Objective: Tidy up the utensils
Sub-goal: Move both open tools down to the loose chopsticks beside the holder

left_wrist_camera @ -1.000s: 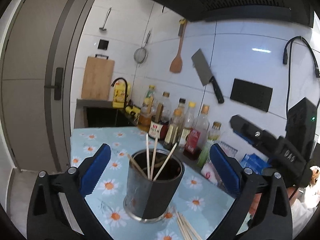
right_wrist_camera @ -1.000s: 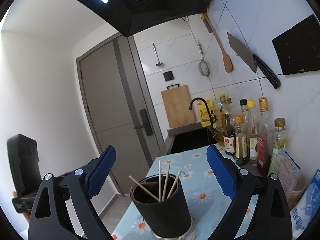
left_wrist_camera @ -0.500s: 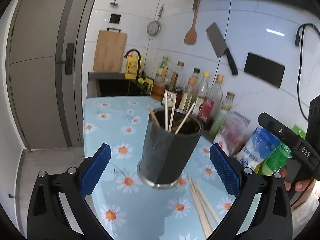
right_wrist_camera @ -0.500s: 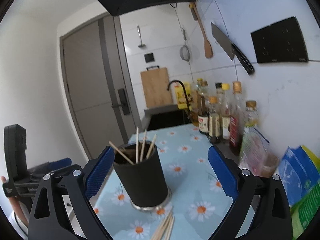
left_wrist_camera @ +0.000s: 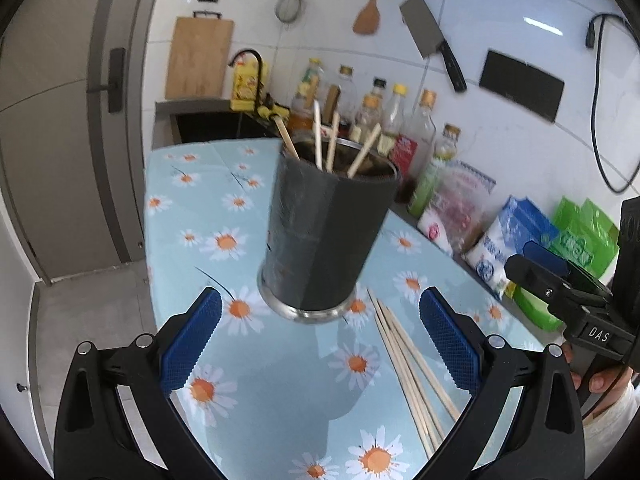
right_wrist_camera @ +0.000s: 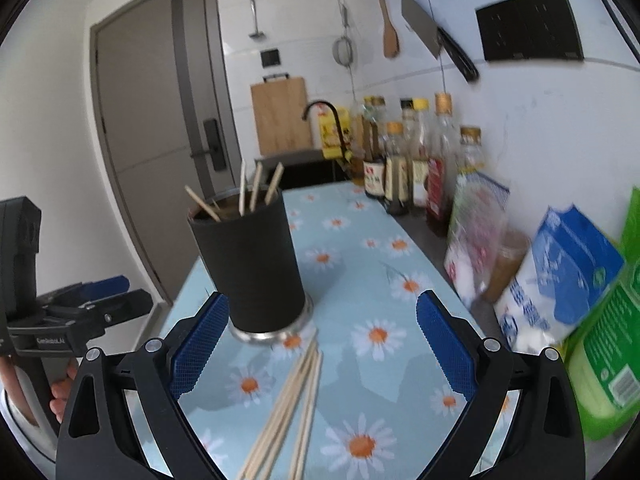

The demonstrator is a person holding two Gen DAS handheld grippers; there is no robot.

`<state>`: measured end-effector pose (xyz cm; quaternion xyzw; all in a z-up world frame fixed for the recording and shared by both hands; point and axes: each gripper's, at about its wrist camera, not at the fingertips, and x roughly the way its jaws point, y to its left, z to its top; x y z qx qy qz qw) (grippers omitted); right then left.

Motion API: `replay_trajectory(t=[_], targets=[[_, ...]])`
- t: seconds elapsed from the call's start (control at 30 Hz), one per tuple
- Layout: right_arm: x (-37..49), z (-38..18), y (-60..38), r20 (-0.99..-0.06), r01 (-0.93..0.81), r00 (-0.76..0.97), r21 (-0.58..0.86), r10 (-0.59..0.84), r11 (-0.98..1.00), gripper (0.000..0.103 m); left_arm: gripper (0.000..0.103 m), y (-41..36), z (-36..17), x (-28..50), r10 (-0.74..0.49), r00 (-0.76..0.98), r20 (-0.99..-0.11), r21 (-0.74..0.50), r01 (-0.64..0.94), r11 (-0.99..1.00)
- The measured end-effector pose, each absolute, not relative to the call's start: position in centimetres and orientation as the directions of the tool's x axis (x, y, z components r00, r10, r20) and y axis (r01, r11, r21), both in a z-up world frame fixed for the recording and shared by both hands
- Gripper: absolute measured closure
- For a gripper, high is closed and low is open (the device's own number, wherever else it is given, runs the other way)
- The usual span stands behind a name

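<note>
**Both grippers spread wide and empty, holder ahead, loose chopsticks on the cloth**

Left gripper: jaws wide apart, nothing between the blue pads. The dark utensil holder stands upright just ahead of it, roughly centred between the fingers, not touching either. Four chopsticks in the holder lean at different angles. The loose chopsticks lie flat on the daisy tablecloth, just inside the right finger, tips pointing toward the holder base.

Right gripper: also wide apart, empty. From it the holder sits ahead and left, close to the left pad; can't tell if they touch. The loose bundle lies between the fingers, nearer the left one, running back under the gripper.

Bottles and bags line the wall to the right of both grippers. Each gripper sees the other at its frame edge.
</note>
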<state>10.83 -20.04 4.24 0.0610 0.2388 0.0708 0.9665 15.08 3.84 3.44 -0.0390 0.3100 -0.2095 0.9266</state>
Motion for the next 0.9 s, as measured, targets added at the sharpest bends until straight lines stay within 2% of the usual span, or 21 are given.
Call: replay_trajectory(t=[0.3,0.57,0.9], targets=[[10.5,-0.3,-20.2,-0.589,-0.038,0.801,0.120,0.102,0.992,0.012,0.006,1.6,0.1,16.0,-0.444,0.622,-0.645,-0.197,0.425,0.883],[10.4,-5.5,-19.9,-0.733,0.003,0.681,0.024,0.015,1.000,0.012,0.006,-0.1,-3.1,17.4,-0.430,0.533,-0.728,-0.183,0.454,0.872],[10.6,-7.4,-20.0,-0.782,0.018,0.623,0.050,0.028,0.999,0.012,0.006,-2.4,-5.0,17.3,-0.396,0.480,-0.782,-0.144,0.479,0.866]])
